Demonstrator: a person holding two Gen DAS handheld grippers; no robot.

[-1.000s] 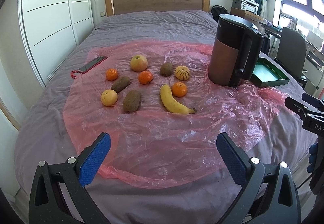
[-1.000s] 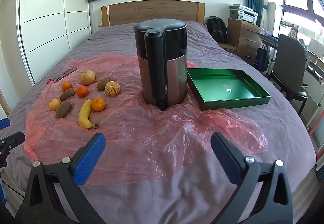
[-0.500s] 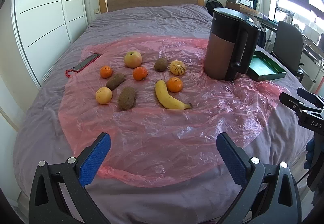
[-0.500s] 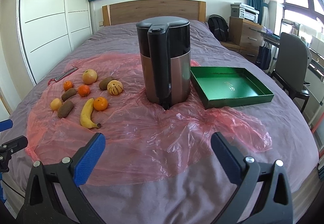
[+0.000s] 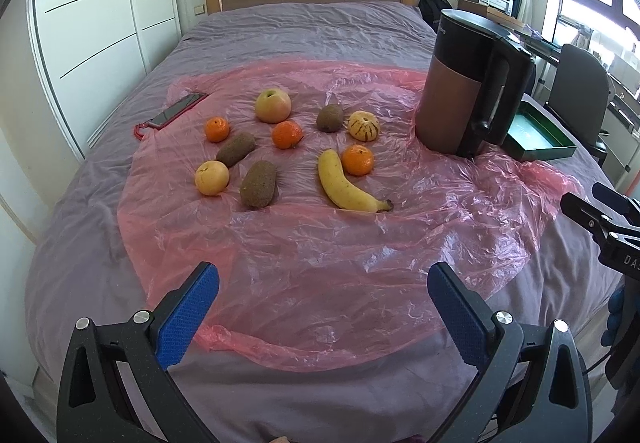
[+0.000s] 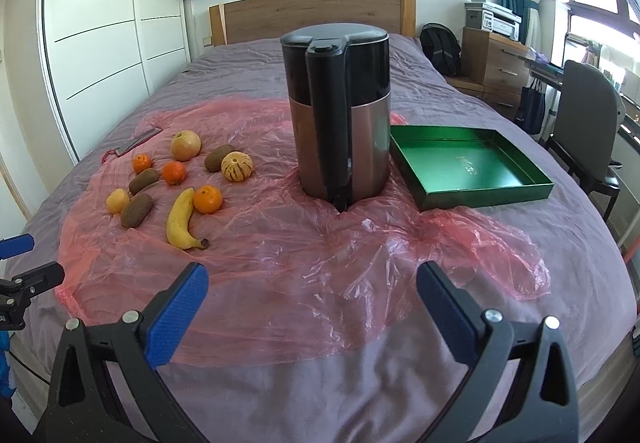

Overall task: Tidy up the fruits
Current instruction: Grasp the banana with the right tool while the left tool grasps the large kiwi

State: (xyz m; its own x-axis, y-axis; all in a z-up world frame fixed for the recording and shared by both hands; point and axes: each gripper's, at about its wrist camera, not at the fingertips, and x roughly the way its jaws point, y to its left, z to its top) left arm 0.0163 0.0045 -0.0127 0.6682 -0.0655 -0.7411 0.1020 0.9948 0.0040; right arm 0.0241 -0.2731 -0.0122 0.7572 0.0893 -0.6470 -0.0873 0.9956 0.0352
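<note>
A kettle (image 6: 339,123) stands beside a phone (image 5: 176,110).

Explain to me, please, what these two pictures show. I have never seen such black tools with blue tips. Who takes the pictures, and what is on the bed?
There is no robot here. A person holds a two-finger gripper in each hand, and a wide-angle camera on each one looks forward along its fingers. One picture comes from the left gripper, the other from the right gripper. The blue parts are the finger pads. Both grippers are open and hold nothing.

On the bed lies a pink plastic sheet. On it rest loose fruits: a banana, an apple, some oranges and kiwis. Next to them stands a tall kettle, and beside it an empty green tray. A phone lies at the sheet's far left edge.
</note>
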